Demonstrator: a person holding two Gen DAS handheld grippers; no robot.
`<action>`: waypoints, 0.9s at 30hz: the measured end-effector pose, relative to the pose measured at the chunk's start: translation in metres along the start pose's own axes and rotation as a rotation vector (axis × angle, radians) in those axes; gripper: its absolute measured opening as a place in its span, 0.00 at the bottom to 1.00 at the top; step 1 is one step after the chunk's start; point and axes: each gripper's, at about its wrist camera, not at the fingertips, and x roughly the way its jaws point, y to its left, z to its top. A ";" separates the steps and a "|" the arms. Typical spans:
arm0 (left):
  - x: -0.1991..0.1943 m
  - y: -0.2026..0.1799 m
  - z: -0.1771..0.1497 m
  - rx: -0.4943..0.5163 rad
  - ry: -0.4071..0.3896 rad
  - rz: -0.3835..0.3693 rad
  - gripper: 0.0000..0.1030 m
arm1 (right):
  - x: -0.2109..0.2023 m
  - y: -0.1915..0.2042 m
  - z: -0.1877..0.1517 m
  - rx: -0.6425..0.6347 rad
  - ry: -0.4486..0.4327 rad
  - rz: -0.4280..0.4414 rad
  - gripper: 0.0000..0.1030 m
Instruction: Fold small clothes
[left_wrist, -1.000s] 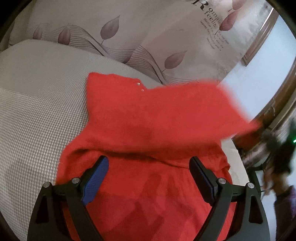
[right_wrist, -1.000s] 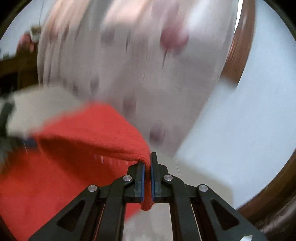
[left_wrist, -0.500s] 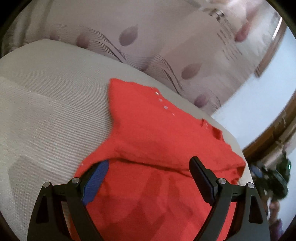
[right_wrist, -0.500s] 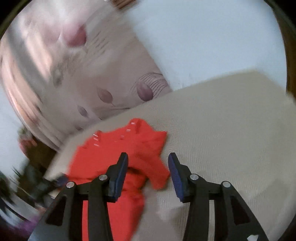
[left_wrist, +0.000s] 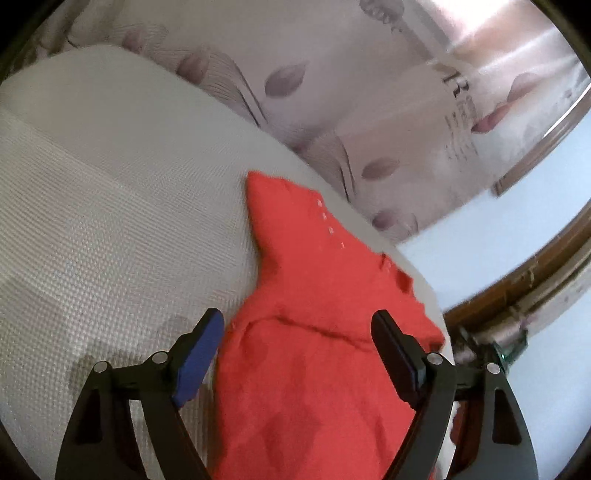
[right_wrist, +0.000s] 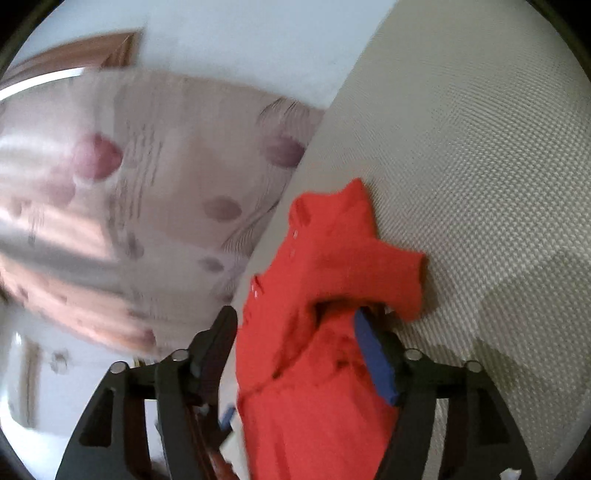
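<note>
**Red top lying on the bed, both grippers over it, neither gripping**

Red knit garment (left_wrist: 317, 332) is lying flat on the pale textured bed cover (left_wrist: 110, 221), near the edge next to the leaf-print curtain (left_wrist: 332, 92). A sleeve is lying folded across the body. Small pale buttons (left_wrist: 325, 218) are showing in a row near the neckline.

Left gripper (left_wrist: 297, 354) is hovering over the garment's lower body. Jaws are standing wide and closing slightly. Cloth is sitting under the gap between them, but the pads aren't pressing on it. The blue pad (left_wrist: 195, 365) is sitting over the bed cover just off the garment's edge; the other finger is over the red cloth.

Right gripper (right_wrist: 295, 354) is coming in from the opposite side, view blurred. Jaws are opening, well apart. Red fabric is lying in the gap between them, with the folded sleeve (right_wrist: 388, 273) just ahead of the fingertips. The blue pad (right_wrist: 375, 365) is looking close to the cloth; can't tell if it's touching. No pinch visible.

No containers in view.
</note>
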 end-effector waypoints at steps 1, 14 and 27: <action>0.003 -0.001 -0.001 -0.011 0.041 -0.035 0.80 | 0.000 -0.001 0.001 0.015 -0.007 -0.001 0.63; 0.058 -0.016 0.013 -0.122 0.049 -0.037 0.62 | 0.014 0.000 0.014 -0.004 -0.037 -0.064 0.12; -0.011 0.049 0.018 -0.270 -0.298 0.192 0.10 | 0.031 0.034 0.000 -0.152 -0.001 0.022 0.09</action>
